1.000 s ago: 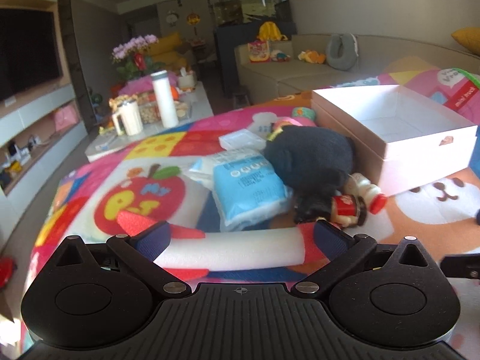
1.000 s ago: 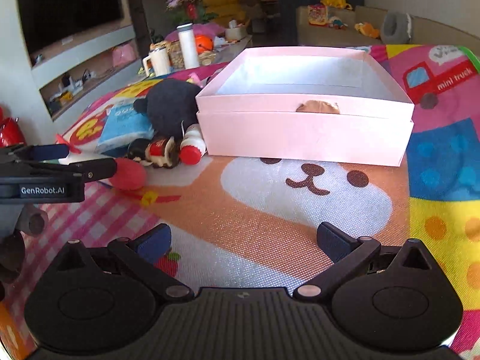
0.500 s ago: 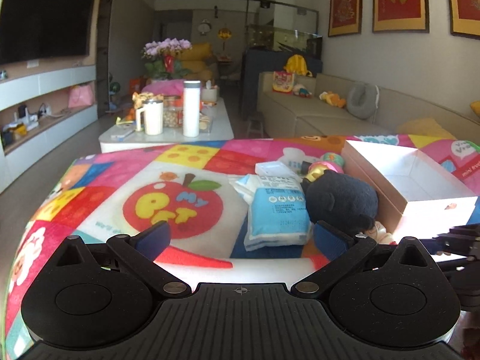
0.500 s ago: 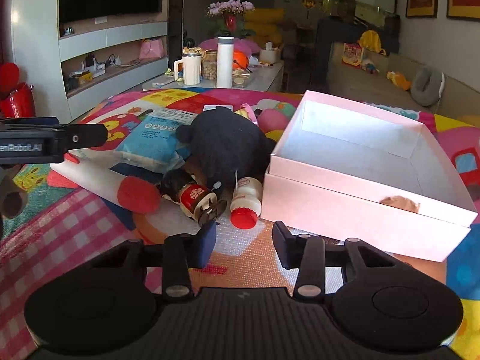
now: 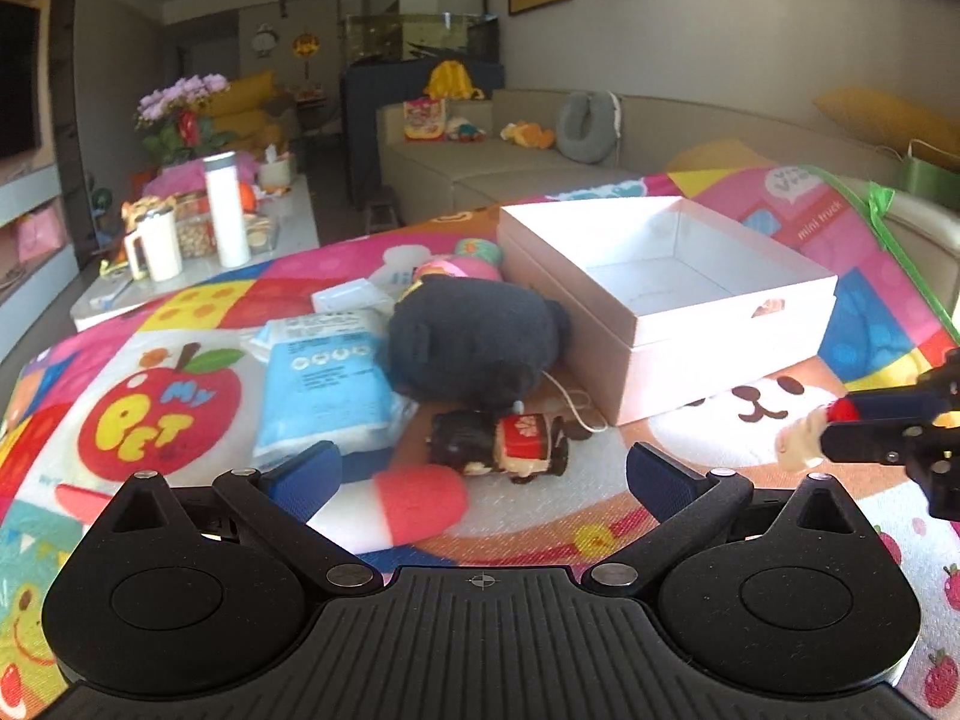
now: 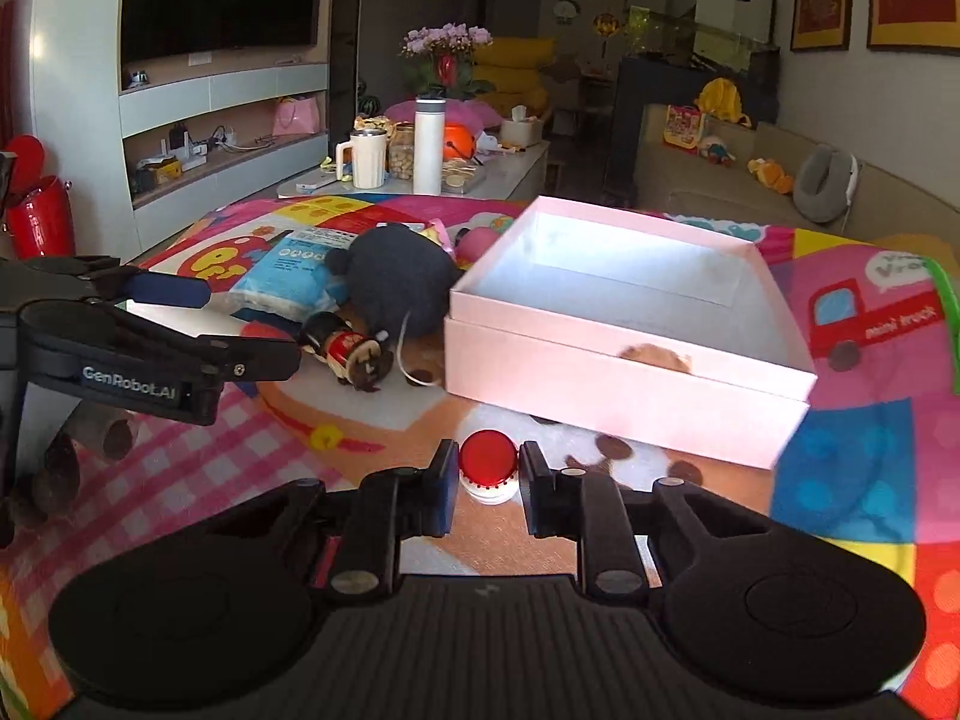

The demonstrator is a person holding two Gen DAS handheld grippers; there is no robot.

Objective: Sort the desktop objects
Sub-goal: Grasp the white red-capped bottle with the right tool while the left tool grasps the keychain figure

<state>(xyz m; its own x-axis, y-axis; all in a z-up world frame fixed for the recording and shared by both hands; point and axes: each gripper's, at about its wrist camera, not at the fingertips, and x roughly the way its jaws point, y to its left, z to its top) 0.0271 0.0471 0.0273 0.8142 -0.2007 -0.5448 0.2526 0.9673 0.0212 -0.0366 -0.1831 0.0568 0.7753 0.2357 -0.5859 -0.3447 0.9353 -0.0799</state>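
Note:
My right gripper (image 6: 485, 477) is shut on a small white bottle with a red cap (image 6: 487, 463), held above the mat in front of the open pink box (image 6: 624, 375); the bottle also shows in the left wrist view (image 5: 801, 443). My left gripper (image 5: 480, 471) is open and empty, low over a white foam stick with a red end (image 5: 414, 501). Just beyond lie a dark toy figure with a red label (image 5: 504, 441), a black plush (image 5: 468, 345) and a blue tissue pack (image 5: 327, 387).
The box (image 5: 720, 324) stands at the right on the colourful mat (image 5: 156, 420). A small white packet (image 5: 354, 299) and pink and green toys (image 5: 474, 261) lie behind the plush. A coffee table with bottle and mug (image 5: 225, 210) stands beyond the edge.
My right gripper closed on the red-capped bottle and lifted it away from the toy pile toward the box front. My left gripper shifted right and stayed open.

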